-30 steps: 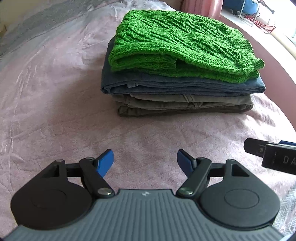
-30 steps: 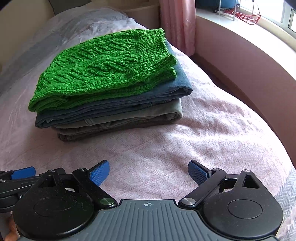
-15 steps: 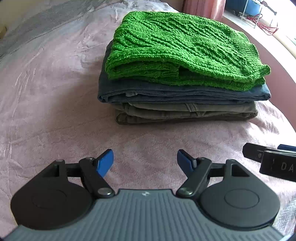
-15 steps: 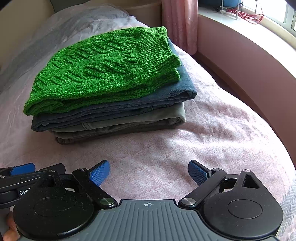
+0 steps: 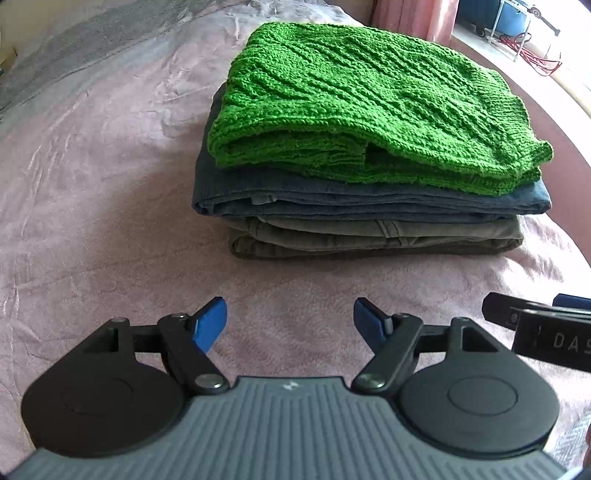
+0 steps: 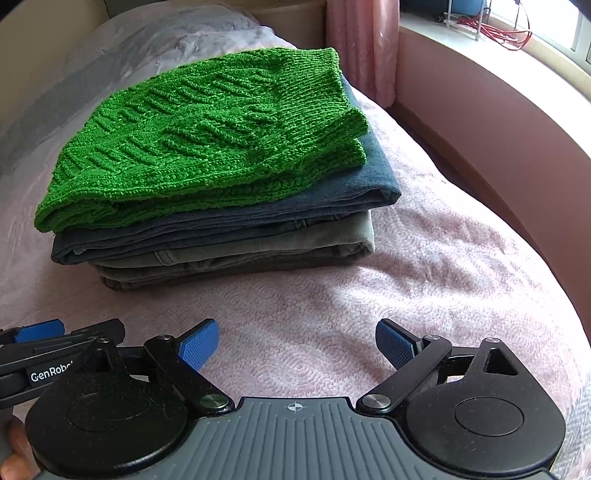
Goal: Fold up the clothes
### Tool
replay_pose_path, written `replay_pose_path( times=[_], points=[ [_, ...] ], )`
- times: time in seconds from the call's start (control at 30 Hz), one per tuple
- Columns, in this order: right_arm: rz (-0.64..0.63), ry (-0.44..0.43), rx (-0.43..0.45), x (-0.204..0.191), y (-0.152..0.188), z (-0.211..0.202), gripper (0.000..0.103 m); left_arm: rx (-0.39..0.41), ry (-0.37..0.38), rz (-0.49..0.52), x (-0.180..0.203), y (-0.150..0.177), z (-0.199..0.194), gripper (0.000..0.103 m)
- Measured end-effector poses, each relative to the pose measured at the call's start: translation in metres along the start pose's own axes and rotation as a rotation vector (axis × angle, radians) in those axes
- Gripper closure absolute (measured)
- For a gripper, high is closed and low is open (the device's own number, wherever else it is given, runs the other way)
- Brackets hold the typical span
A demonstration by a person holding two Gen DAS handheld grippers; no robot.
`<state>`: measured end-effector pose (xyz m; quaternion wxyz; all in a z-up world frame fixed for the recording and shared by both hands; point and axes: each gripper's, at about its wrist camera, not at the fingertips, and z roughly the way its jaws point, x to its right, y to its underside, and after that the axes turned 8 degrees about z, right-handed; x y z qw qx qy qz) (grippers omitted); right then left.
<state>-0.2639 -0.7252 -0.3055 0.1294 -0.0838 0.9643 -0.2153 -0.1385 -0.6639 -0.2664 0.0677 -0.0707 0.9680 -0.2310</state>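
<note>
A folded stack lies on the pink bedspread (image 5: 92,229): a green knitted sweater (image 5: 362,107) (image 6: 207,140) on top, blue jeans (image 5: 332,205) (image 6: 229,221) under it, and olive-grey trousers (image 5: 369,240) (image 6: 258,247) at the bottom. My left gripper (image 5: 290,321) is open, short of the stack's near edge, with nothing between its blue pads. My right gripper (image 6: 295,345) is also open and empty, in front of the stack's right half. Each gripper shows at the edge of the other's view.
A pink padded ledge (image 6: 491,122) curves along the right of the bed, with a pink curtain (image 6: 362,40) behind the stack. A window sill with red cables (image 6: 498,35) lies beyond. A grey band of bedding (image 5: 92,44) runs across the far left.
Both grippers have moved closer to the stack, which now looks larger and lower in both views. Both stay open and empty.
</note>
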Motion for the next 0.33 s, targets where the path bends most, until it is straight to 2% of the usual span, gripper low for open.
replay_pose_path(
  times=[0.23, 0.33],
  points=[
    [-0.010, 0.002, -0.006, -0.0030, 0.0015, 0.0029, 0.009, 0.033, -0.024, 0.012, 0.0008, -0.0068, 0.0003, 0.030],
    [-0.004, 0.003, -0.003, -0.0028, 0.0027, 0.0010, 0.009, 0.047, -0.009, 0.008, 0.0000, -0.0102, -0.0031, 0.030]
  ],
)
